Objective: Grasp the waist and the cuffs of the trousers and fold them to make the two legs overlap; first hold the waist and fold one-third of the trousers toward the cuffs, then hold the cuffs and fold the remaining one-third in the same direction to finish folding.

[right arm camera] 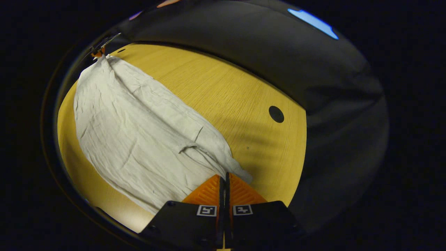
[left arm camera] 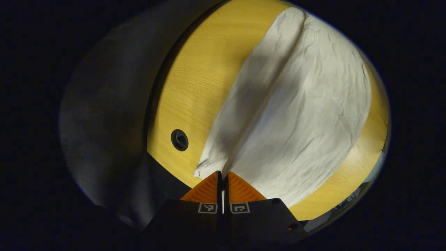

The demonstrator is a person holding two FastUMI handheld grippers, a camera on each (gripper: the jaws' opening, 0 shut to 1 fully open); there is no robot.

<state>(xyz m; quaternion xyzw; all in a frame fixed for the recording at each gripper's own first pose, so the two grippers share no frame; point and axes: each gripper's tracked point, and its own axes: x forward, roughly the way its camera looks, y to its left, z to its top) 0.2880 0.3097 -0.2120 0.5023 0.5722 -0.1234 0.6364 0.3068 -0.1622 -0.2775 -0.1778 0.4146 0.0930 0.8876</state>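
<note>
**Pale trousers lying along the table, each end pinched by a gripper**

The trousers (left arm camera: 296, 104) are lying lengthwise on the yellow wood-grain table (left arm camera: 195, 90), their off-white, crumpled cloth covered in fine creases. In the left gripper view a long ridge is running down the garment, dividing a shaded strip on one side from a broader, brighter panel on the other; the cloth is narrowing to a point at the near end. In the right gripper view the trousers (right arm camera: 132, 139) are spreading away across the table (right arm camera: 223, 90) toward the far rim, with a seam and a small fold showing near the near end.

The left gripper (left arm camera: 223, 174) is sitting with its two fingers closed almost together, leaving only a thin slit, and the pointed corner of the cloth is running into that slit. The right gripper (right arm camera: 225, 177) is likewise closed to a narrow gap, with the near edge of the trousers meeting its fingertips. At the far end of the garment in the right gripper view, the left gripper (right arm camera: 98, 52) is appearing small, touching the cloth's far corner.

A dark round hole (left arm camera: 179, 139) is lying in the table beside the trousers.
</note>
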